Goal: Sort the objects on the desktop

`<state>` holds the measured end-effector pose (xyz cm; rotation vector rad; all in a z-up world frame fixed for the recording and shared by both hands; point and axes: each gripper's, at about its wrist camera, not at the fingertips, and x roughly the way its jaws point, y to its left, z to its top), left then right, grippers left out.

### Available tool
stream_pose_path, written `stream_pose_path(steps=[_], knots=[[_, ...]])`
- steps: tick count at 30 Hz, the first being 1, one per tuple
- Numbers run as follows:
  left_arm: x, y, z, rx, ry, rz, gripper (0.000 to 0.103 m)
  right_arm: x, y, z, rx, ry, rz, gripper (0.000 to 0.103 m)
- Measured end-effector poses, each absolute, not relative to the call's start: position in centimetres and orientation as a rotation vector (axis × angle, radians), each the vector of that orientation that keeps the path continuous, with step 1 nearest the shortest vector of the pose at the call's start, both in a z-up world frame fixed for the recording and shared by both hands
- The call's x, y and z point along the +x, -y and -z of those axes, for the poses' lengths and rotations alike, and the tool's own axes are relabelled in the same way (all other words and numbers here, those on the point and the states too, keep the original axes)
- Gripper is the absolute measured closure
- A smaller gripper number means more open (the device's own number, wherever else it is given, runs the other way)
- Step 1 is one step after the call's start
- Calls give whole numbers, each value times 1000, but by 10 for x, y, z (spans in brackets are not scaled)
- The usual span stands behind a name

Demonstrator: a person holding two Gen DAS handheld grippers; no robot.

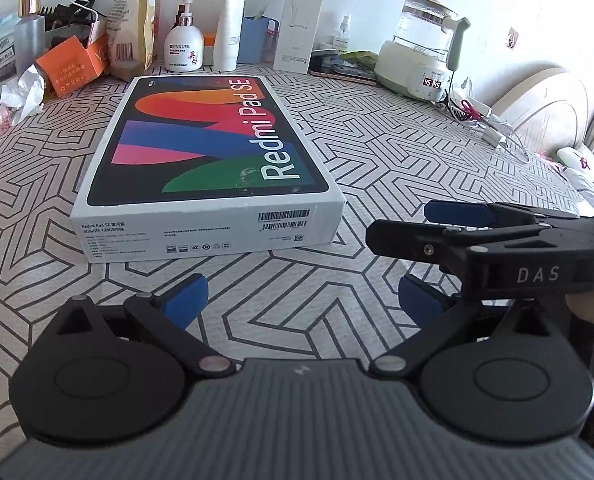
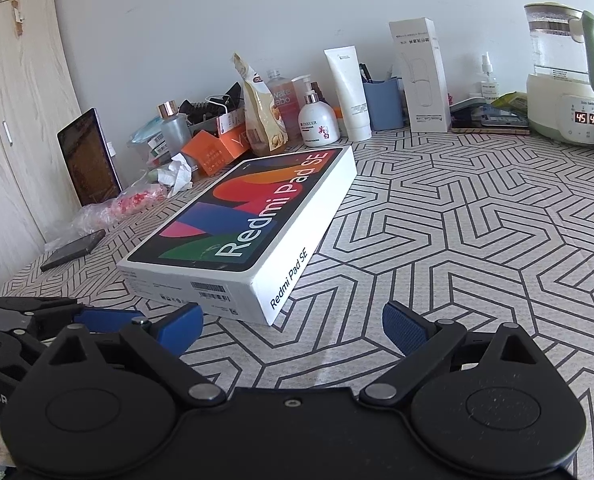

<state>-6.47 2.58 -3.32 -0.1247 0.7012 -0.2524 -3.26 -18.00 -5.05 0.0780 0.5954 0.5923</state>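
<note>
A white Redmi Pad SE box (image 1: 209, 168) with a colourful lid lies flat on the patterned tablecloth, just beyond both grippers; it also shows in the right wrist view (image 2: 249, 224). My left gripper (image 1: 303, 300) is open and empty, just short of the box's near end. My right gripper (image 2: 293, 328) is open and empty, near the box's front right corner. The right gripper also shows from the side at the right of the left wrist view (image 1: 437, 220).
Along the wall stand a white pump bottle (image 1: 184, 46), a white tube (image 1: 229, 26), a blue cup (image 1: 259, 38), a tall white carton (image 1: 301, 24), a snack bag (image 1: 131, 20), orange boxes (image 1: 71, 68) and a kettle (image 1: 421, 56). A tablet (image 2: 89, 158) leans at the left.
</note>
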Motion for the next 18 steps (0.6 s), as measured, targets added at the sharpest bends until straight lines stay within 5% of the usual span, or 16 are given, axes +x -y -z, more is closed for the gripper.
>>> stream_pose_path(steps=[18], knots=[[-59,-31,34,-101,-712,198,0,-28,181,51,125,-585,-569,4]])
